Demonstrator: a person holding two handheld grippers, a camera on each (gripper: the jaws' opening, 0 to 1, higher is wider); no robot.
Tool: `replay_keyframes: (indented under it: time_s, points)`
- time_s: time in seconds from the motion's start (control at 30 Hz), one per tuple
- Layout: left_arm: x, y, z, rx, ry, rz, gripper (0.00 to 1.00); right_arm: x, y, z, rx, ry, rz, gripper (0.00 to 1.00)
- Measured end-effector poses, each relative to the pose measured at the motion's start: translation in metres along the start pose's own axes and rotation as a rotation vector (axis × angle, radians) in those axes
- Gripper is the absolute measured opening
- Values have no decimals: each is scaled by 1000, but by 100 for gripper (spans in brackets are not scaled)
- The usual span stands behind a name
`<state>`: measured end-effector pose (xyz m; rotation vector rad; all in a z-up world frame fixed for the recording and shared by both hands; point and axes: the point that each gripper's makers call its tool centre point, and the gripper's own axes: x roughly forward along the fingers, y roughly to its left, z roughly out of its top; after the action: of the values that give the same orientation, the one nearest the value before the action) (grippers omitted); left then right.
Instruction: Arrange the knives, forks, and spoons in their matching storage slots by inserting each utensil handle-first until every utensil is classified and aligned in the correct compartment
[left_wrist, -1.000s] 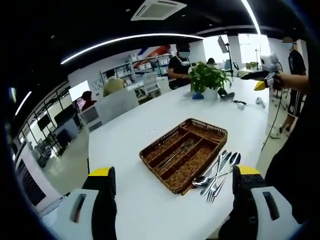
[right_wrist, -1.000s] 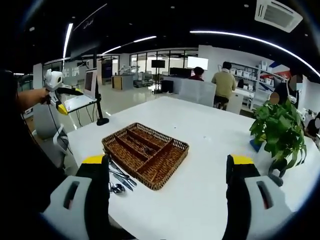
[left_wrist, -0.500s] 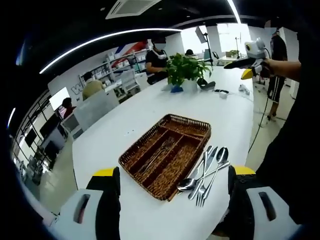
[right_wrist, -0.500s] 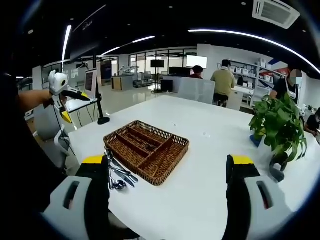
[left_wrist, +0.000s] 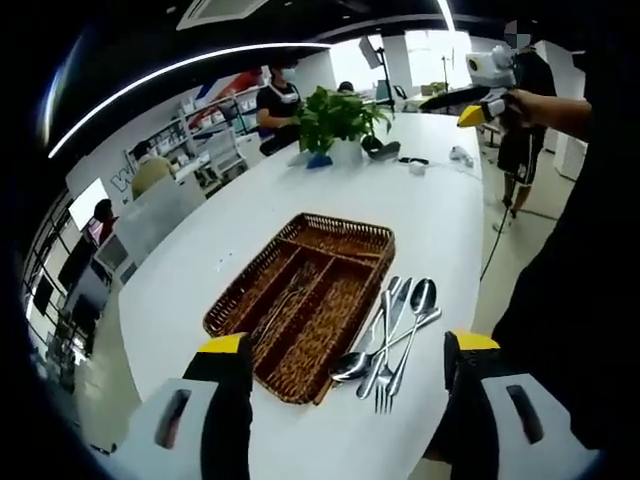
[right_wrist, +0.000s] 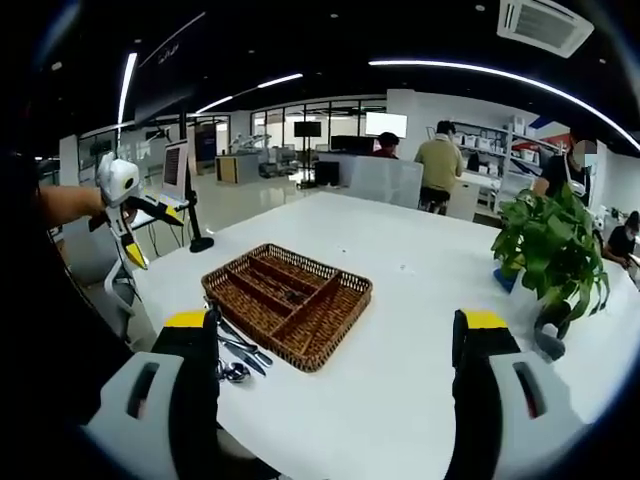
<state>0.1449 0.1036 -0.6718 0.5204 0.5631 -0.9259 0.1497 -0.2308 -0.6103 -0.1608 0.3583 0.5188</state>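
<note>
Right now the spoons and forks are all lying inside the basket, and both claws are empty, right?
Not quite. The left gripper view shows the spoons and forks lying on the table beside the basket, not inside it. Both claws are empty.

A long white counter (left_wrist: 440, 230) carried a wicker tray (left_wrist: 300, 300) with a few utensils in its middle slot. Just beside the tray's right edge lay a loose cluster of spoons, forks and knives (left_wrist: 392, 340). At the far end stood a potted plant (left_wrist: 338, 120).
</note>
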Motion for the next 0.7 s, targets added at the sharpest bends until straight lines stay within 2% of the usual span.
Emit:
replay_keyframes:
  time_s: [0.23, 0.4, 0.53, 0.6, 0.7]
  points:
    - [16, -11, -4, 16, 25, -42, 76, -4, -3, 0, -4, -5, 3, 100]
    - [39, -29, -16, 42, 74, -101, 73, -6, -6, 2, -2, -13, 2, 100]
    - [60, -50, -21, 60, 106, -159, 69, -7, -10, 1, -1, -12, -2, 100]
    - [70, -52, -24, 70, 113, -157, 68, -7, -12, 1, -1, -13, -6, 100]
    - [81, -59, -28, 67, 126, -186, 62, -8, -14, 1, 2, -12, -8, 100]
